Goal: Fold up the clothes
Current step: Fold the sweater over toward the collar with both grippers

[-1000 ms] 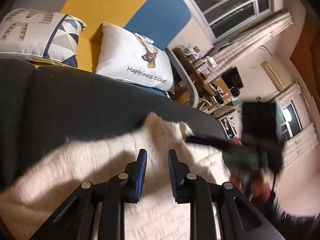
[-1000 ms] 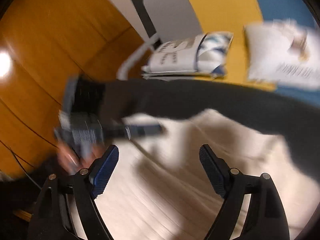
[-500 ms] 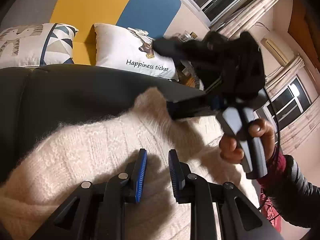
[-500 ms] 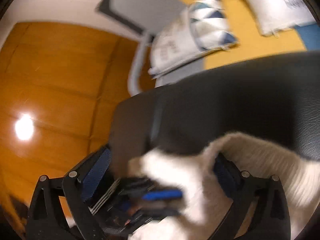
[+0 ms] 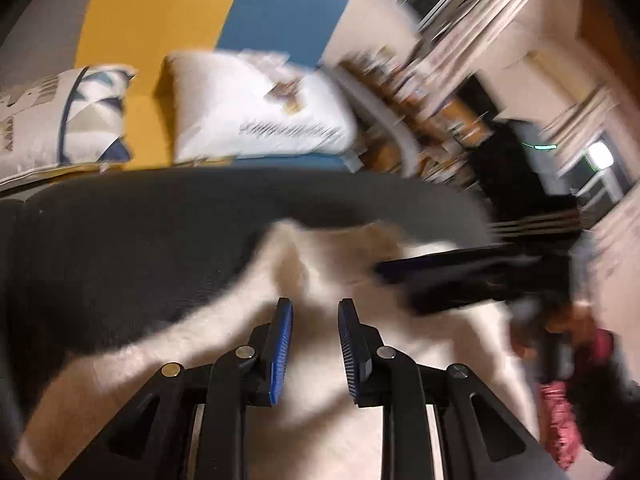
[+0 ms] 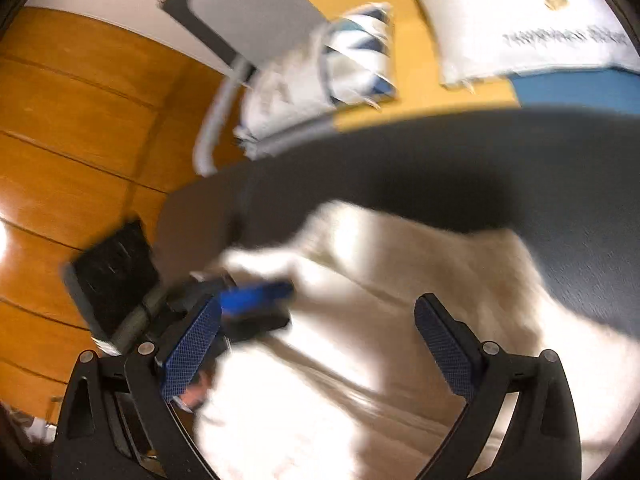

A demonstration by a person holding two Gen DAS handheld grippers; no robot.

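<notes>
A cream knitted sweater (image 5: 320,432) lies spread on a dark grey sofa seat (image 5: 132,236); it also fills the lower right wrist view (image 6: 360,360). My left gripper (image 5: 315,312) hovers just above the sweater, jaws a narrow gap apart, nothing between them. It shows blurred at the left of the right wrist view (image 6: 256,304). My right gripper (image 6: 318,322) is wide open above the sweater and empty. It shows blurred at the right of the left wrist view (image 5: 460,276), over the sweater's right part.
Two cushions lean on the yellow and blue sofa back: a patterned one (image 5: 56,120) and a white one with lettering (image 5: 256,116). Wooden floor (image 6: 80,128) lies left of the sofa. A cluttered shelf (image 5: 420,120) stands beyond the sofa's right end.
The right gripper has swung down from above the sweater to low over its right part. The left gripper stays over the sweater, jaws unchanged. Both views are blurred by motion.
</notes>
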